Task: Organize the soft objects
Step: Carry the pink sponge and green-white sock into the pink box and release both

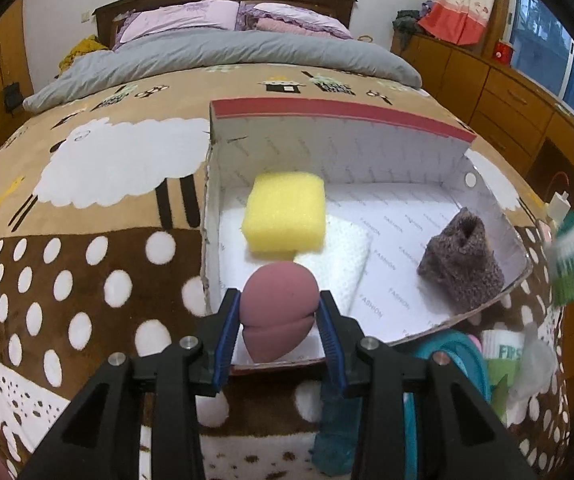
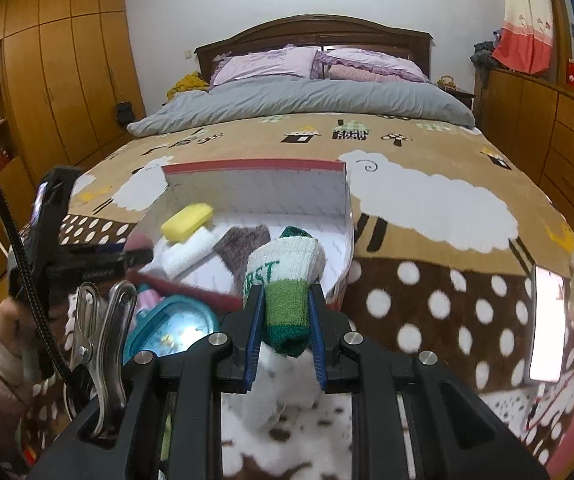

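Mauve foam fills the left wrist view: the left gripper pinches a pink makeup sponge between its blue pads, over the near edge of the open shoebox. At 12 o'clock of it lies a yellow sponge; at 3 o'clock, a brown knitted sock.

Seen from the right wrist, the right gripper is clamped on a green-and-white sock at the box's near rim.

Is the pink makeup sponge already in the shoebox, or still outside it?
Not yet in. The pink makeup sponge is clamped in the left gripper, hanging above the shoebox's near edge, not resting on its floor.
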The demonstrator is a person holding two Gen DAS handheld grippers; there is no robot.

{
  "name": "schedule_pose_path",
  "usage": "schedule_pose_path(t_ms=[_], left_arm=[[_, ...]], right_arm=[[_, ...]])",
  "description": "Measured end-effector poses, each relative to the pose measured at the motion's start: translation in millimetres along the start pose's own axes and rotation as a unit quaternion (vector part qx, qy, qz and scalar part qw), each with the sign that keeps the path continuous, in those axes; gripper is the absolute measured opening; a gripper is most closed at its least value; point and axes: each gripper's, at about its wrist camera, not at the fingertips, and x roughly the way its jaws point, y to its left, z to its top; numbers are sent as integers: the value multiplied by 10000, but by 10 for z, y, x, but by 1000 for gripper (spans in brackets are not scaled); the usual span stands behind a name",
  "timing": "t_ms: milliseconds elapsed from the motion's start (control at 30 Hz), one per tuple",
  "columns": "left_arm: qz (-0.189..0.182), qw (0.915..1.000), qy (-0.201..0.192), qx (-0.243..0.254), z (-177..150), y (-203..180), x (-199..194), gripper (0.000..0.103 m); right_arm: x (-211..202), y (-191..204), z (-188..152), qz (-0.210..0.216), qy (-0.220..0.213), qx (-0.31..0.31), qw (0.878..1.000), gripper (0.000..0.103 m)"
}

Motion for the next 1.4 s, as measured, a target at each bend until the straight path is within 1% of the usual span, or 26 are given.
schedule_pose_path(t_ms=[167,400,533,767,933,1100,1200,1400], left_arm=[[-4,10000,9,50,-1,-17,17,40],[-82,9999,95,11,-2,-34,81,40],[-173,9998,125,-57,-4,-8,103,40],[-163,9998,124,-28,2,-11,103,41],[-163,9998,132,-69,3,-3,94,42],[-178,9998,50,39,-4,-48,19,55],[-152,9998,11,102,-3,-95,-33,56],[-170,9998,-95,105,7,-115,-182,56]], right_arm=[[228,-40,192,-79,4,-57,10000,22],[611,-75,377,-185,176,-170,9995,22],[802,-134,448,-250,220,-161,9993,22],[1079,-225,499,-250,313,-50,9992,22],[1150,-265,491,-208,334,-8,9992,22],[1119,-285,497,-216,280,23,9994,29],[1072,-297,509,-233,204,43,9995,34],[961,-283,504,-198,154,78,9997,36]])
